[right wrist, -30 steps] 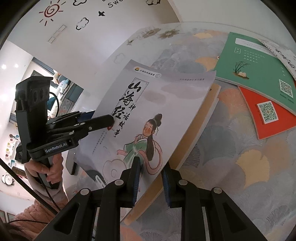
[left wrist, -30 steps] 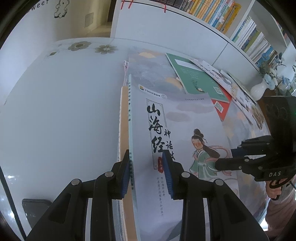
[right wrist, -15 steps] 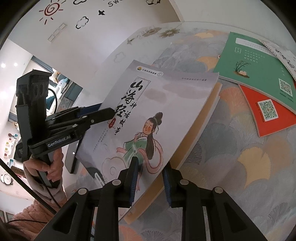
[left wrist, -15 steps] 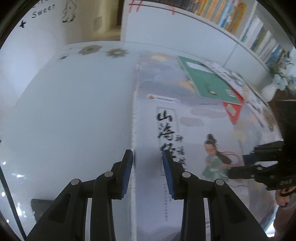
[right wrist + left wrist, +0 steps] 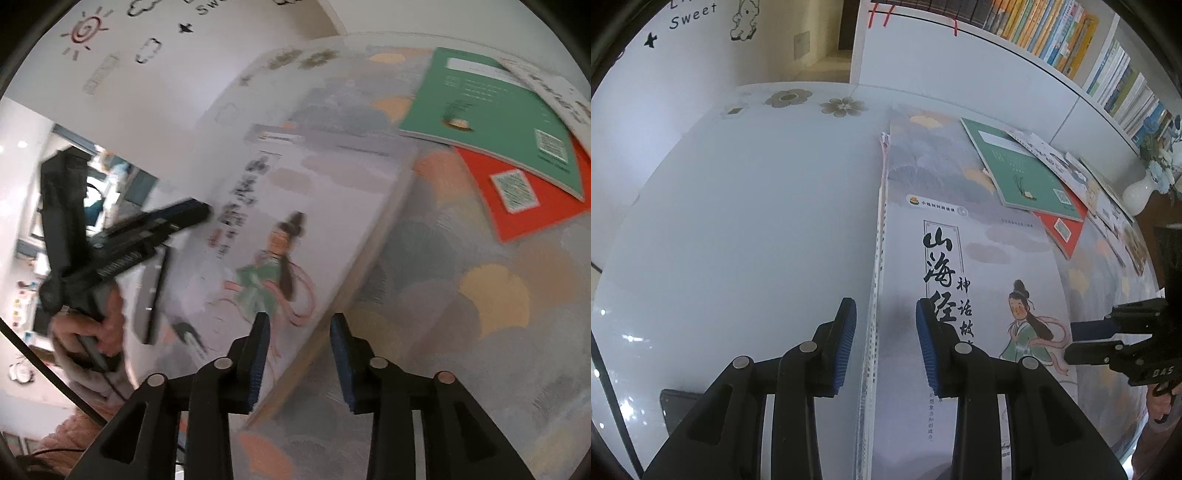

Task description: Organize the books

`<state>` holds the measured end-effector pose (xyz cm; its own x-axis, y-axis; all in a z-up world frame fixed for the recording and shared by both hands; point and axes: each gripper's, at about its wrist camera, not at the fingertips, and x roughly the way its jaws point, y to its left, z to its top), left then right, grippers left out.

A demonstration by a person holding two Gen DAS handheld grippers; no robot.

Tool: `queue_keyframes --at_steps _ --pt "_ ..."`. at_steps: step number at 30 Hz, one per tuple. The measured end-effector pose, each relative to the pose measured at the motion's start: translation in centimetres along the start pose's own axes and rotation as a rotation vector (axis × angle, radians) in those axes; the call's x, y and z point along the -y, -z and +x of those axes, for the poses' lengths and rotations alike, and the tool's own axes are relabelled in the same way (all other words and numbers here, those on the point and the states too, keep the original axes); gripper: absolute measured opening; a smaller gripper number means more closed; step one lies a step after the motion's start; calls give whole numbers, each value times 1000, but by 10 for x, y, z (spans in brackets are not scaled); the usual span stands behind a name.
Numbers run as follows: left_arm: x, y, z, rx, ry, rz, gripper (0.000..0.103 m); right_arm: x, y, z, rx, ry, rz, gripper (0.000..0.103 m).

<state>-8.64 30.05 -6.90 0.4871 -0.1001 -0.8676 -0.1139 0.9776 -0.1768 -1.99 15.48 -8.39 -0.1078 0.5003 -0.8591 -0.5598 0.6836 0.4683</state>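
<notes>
Lying flat on a patterned mat [image 5: 934, 162] at the bench [image 5: 746, 221] edge, the illustrated book [image 5: 979, 280] looks thin, glossy and floppy, best pinched along its stiff spine. The left hand-held gripper [image 5: 885, 343] straddles that spine, pads not visibly pressing; the right hand-held gripper [image 5: 300, 354] has just been opening, its jaws apart over the book's opposite edge. Nearby, a green book [image 5: 1019, 166] overlaps a red book [image 5: 1060, 229].
</notes>
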Motion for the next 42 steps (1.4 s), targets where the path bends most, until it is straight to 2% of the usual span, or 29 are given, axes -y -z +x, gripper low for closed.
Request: queue_keyframes --at_steps 6,10,16,21,27,31,35,37,39,40,42 --pt "16 -1 -4 6 -11 3 31 22 10 -2 -17 -33 53 33" --pt "44 -2 -1 -10 19 33 31 37 20 -15 3 -34 84 33" --pt "117 -7 17 -60 42 157 31 83 43 -52 67 -11 159 33" --pt "185 0 34 -83 111 243 31 148 67 -91 162 -35 299 34" --pt "250 22 60 -149 169 338 31 215 68 -120 244 -6 448 34" --pt "261 32 60 -89 134 369 37 236 49 -128 328 -123 532 34" --pt "247 33 57 -68 207 337 38 254 21 -130 474 -131 649 35" --pt "238 34 56 -59 244 324 38 263 13 -121 506 -135 738 35" --pt "231 36 53 -49 271 315 38 276 9 -110 535 -183 821 35" --pt "229 37 52 -43 282 320 38 281 8 -107 567 -213 840 34" --pt "231 40 53 -39 299 310 38 284 5 -112 599 -192 844 32"
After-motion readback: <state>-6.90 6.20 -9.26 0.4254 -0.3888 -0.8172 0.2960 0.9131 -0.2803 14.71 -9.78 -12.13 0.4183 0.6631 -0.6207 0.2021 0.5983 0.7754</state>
